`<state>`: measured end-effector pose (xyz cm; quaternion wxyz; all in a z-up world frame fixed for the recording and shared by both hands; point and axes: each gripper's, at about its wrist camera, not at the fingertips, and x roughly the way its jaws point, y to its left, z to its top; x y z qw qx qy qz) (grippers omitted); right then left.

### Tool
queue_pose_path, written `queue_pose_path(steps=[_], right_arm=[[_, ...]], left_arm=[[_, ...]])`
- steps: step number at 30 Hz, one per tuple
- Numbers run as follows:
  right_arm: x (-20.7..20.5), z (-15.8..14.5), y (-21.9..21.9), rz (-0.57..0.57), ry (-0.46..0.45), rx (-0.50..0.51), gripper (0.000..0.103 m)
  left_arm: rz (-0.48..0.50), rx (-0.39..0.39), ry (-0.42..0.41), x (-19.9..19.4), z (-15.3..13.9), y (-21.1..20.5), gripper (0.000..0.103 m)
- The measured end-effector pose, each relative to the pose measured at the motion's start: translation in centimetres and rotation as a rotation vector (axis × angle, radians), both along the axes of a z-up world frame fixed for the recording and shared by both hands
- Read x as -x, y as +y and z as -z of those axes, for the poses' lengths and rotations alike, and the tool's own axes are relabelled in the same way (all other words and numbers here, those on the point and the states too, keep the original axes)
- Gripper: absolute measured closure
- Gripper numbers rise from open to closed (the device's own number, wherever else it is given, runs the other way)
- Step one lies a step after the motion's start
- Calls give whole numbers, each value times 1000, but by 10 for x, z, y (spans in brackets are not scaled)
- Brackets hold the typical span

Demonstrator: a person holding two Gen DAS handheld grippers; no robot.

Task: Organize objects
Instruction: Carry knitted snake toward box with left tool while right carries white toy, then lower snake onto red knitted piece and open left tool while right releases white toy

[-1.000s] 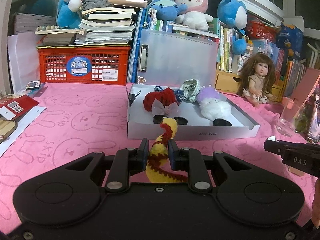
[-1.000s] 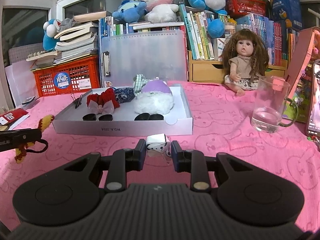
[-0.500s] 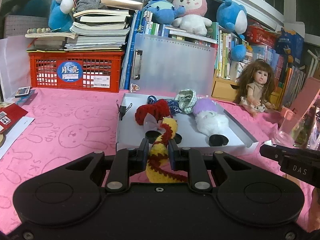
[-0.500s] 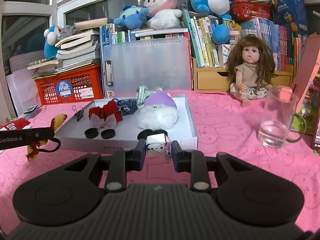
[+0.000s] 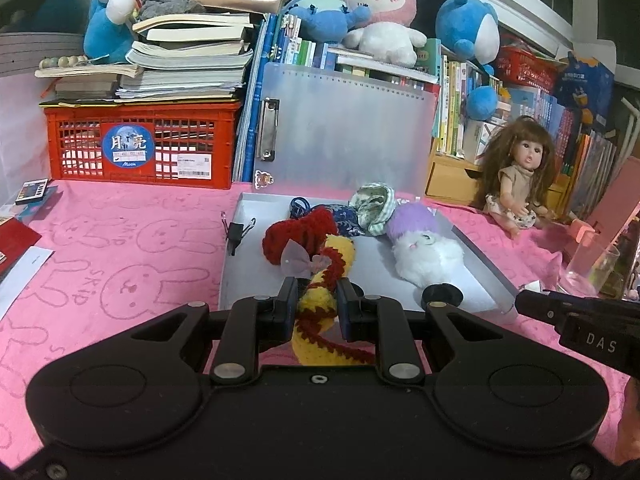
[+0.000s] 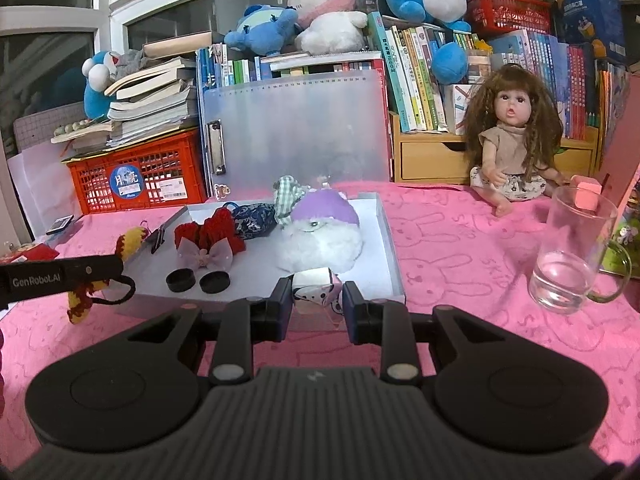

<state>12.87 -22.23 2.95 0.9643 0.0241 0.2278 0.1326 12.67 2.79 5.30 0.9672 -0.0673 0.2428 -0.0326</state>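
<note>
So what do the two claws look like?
Both are matte black plastic with two round discs and silver screws. The left claw has a smooth body; the right claw has a ribbed one. White lettering marks their sides.

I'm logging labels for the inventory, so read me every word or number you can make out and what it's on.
"DAS": on the black right gripper
"GenRobot.AI": on the black left gripper
"月亮" and "Moon": round blue sticker on the red plastic crate
"SKIP": woven into the pink bunny tablecloth
Crate's white label, book spines: too small to read.
</note>
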Motion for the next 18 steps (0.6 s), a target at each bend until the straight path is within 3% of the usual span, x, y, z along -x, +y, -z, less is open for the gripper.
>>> queue_pose_path(steps=[18], right_arm=[[-43,4,8,-14,102,-23,72]], left_arm=[[-10,28,67,-55,13,0,83]])
